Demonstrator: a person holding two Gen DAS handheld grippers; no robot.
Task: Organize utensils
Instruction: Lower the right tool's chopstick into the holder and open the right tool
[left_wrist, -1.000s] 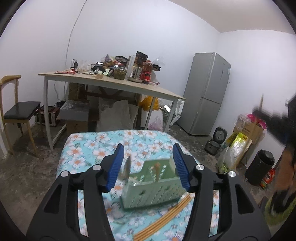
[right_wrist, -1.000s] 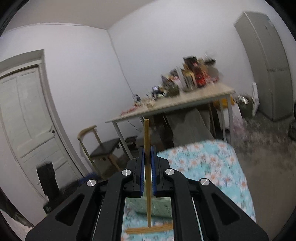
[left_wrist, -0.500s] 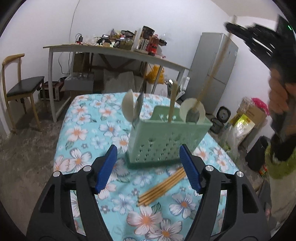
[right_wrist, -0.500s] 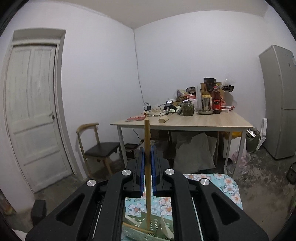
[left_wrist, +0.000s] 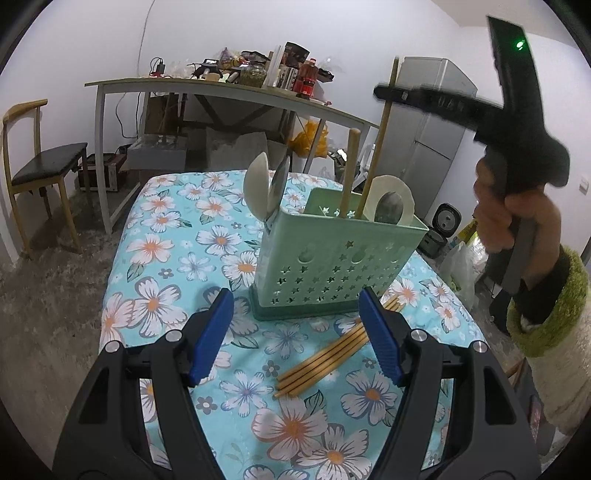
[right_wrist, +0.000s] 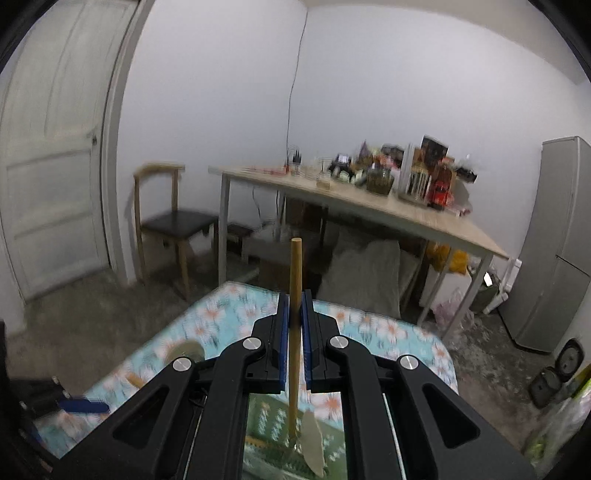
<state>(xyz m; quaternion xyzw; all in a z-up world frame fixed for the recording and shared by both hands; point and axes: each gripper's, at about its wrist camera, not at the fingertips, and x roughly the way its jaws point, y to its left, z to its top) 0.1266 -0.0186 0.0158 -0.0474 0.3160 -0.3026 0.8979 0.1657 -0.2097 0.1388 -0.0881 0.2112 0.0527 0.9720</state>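
A green perforated utensil holder stands on the flowered tablecloth. It holds spoons, a white ladle and one wooden chopstick. My right gripper is shut on a chopstick whose lower end is down inside the holder; this chopstick also shows in the left wrist view. My left gripper is open and empty just in front of the holder. Several chopsticks lie on the cloth between its fingers.
A cluttered wooden table stands behind, with a chair at the left and a grey fridge at the right. Bags and a rice cooker sit on the floor at the right. A white door is at the far left.
My right gripper has lowered its chopstick into the holder. My left gripper has drawn back and risen a little, so the holder and the loose chopsticks now lie ahead of it.
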